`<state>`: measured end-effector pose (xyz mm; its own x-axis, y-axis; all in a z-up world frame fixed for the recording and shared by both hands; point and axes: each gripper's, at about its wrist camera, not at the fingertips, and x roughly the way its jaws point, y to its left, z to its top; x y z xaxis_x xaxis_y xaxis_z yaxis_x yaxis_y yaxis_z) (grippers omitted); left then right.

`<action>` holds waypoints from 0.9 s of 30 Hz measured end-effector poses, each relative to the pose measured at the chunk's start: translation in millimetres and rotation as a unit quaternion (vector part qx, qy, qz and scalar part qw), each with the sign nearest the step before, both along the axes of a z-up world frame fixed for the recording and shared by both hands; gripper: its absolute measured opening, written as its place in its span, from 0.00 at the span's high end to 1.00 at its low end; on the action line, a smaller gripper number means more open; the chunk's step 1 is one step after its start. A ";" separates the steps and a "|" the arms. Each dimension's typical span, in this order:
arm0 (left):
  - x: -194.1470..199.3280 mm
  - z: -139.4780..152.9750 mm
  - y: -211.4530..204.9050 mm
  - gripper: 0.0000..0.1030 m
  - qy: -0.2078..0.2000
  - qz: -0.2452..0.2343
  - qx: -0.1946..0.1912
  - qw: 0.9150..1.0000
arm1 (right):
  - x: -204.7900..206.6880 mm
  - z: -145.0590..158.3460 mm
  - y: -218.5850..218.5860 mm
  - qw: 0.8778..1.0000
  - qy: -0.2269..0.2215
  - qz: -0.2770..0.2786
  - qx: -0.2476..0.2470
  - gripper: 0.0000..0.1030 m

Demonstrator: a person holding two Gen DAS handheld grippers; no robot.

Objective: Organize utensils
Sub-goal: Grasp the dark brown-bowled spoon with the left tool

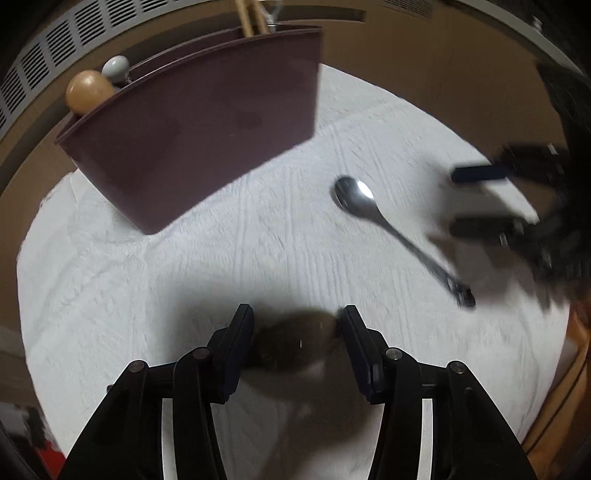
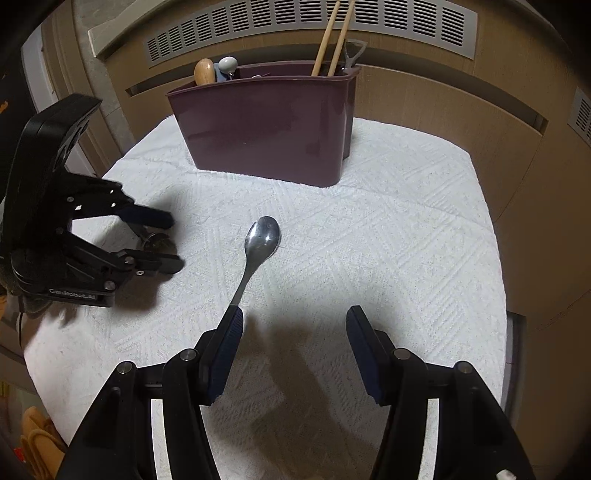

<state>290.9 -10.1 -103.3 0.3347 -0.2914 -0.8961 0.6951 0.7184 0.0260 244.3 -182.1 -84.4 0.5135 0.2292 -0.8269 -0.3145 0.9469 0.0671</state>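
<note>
A steel spoon [image 2: 260,245] lies on the white cloth [image 2: 406,229], bowl toward the maroon utensil holder [image 2: 266,129]; it also shows in the left wrist view [image 1: 373,210]. My right gripper [image 2: 293,332] is open just above the cloth, its left finger [image 2: 229,332] over the spoon's handle end. My left gripper [image 1: 297,328] is open low over the cloth, with a dark rounded object [image 1: 295,343] between its fingers; in the right wrist view [image 2: 173,240] a small metal piece [image 2: 155,240] lies between them. The holder [image 1: 199,129] stands behind.
The holder contains wooden chopsticks [image 2: 332,37], a wooden-handled tool [image 2: 204,72] and a white-knobbed tool [image 2: 227,65]. A vent grille [image 2: 295,26] and beige panels run behind the table. The cloth's edges drop off at left and right.
</note>
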 end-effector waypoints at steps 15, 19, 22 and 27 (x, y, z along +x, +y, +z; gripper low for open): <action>-42.2 16.3 45.1 0.41 0.036 -0.121 0.009 0.992 | 1.2 3.1 0.1 1.000 0.011 0.001 0.014 0.43; -54.8 18.3 61.8 0.41 0.015 -0.134 0.051 0.990 | 2.8 -2.5 -0.6 1.000 0.019 -0.001 0.017 0.43; -50.3 9.8 62.2 0.41 -0.014 -0.099 0.088 0.991 | 2.4 -4.7 0.2 1.000 0.022 0.001 0.019 0.43; -30.3 11.4 50.1 0.38 -0.041 -0.064 0.071 0.995 | 4.2 -7.2 1.9 0.999 0.026 0.001 0.022 0.43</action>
<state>260.6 39.9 -92.0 0.3764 -0.2087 -0.9027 0.7720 0.6093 0.1811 248.5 -180.2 -91.6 0.4691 0.2665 -0.8420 -0.3117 0.9420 0.1245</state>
